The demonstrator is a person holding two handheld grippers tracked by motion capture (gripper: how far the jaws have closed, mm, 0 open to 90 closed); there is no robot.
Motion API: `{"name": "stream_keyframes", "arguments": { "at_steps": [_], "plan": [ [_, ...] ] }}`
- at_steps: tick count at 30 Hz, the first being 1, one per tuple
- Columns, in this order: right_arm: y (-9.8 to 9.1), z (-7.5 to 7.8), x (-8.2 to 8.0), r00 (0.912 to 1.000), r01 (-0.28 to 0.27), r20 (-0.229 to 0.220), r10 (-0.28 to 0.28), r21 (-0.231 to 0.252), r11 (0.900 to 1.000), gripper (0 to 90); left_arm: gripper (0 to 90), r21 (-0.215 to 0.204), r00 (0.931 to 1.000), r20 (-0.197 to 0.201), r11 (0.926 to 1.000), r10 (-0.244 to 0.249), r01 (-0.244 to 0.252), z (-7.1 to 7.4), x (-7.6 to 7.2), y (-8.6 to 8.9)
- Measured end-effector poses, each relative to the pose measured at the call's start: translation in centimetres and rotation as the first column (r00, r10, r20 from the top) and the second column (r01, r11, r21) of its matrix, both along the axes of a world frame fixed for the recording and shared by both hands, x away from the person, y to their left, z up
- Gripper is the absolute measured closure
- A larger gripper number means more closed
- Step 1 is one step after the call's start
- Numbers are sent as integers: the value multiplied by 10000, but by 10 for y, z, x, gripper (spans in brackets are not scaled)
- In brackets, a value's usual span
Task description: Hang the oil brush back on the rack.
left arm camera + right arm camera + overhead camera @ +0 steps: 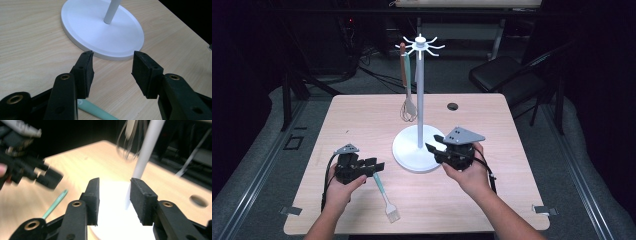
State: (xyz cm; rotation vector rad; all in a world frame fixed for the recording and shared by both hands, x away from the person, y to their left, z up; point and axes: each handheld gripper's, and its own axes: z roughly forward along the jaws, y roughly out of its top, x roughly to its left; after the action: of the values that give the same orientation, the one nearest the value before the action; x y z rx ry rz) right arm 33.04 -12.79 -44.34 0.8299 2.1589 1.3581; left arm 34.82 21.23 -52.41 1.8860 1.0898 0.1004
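Note:
A white hook stand (420,100) rises from a round base (412,150) at the table's middle. A whisk (408,107) with a brown handle hangs from one of its hooks. A brush with a pale green handle (383,192) lies flat near the front edge. My left gripper (379,165) rests just left of the base, above the brush handle (95,111), open and empty (112,72). My right gripper (432,148) stands at the base's right rim, pointing at the pole (147,152), open (113,200) with nothing between its jaws.
A small black hole (453,106) sits in the tabletop behind the stand. A black folding chair (507,75) stands beyond the table's far right corner. Bare wood (512,195) lies to the right of my right hand.

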Motion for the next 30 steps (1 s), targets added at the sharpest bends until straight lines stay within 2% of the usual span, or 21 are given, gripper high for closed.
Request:
{"name": "stream_keyframes", "arguments": {
  "at_steps": [6, 10, 13, 14, 20, 22, 26, 30],
  "plan": [
    [8, -38, -12, 9974, -190, -709, 141, -685, 9975, 611, 512, 107, 10000, -7, 9999, 89, -89, -2, 1, 3],
    [15, -65, -18, 9908, -356, -1336, 227, -951, 9948, 618, 512, 79, 9998, 39, 9998, 193, -193, -2, 2, 5],
    [20, -79, -22, 9840, -505, -1757, 286, -1218, 9913, 648, 511, 41, 9996, 51, 9996, 267, -267, -2, 2, 6],
    [22, -83, -23, 9800, -628, -1956, 360, -1325, 9892, 653, 512, 14, 9996, 54, 9996, 276, -276, -2, 2, 6],
    [43, -97, -26, 9697, -1080, -2384, 534, -2222, 9690, 679, 512, 124, 9995, 134, 9995, 295, -297, -1, 1, 7],
    [50, -102, -25, 9598, -1116, -2760, 518, -2057, 9722, 683, 512, 140, 9992, 190, 9993, 353, -356, -2, 1, 6],
    [64, -106, -25, 9444, -1264, -3222, 657, -1714, 9771, 683, 512, 242, 9992, 216, 9991, 345, -350, -2, 1, 7],
    [84, -110, -29, 9355, -1570, -3402, 956, -1576, 9749, 680, 512, 306, 9990, 216, 9988, 383, -390, -3, 1, 7]
  ]
}}
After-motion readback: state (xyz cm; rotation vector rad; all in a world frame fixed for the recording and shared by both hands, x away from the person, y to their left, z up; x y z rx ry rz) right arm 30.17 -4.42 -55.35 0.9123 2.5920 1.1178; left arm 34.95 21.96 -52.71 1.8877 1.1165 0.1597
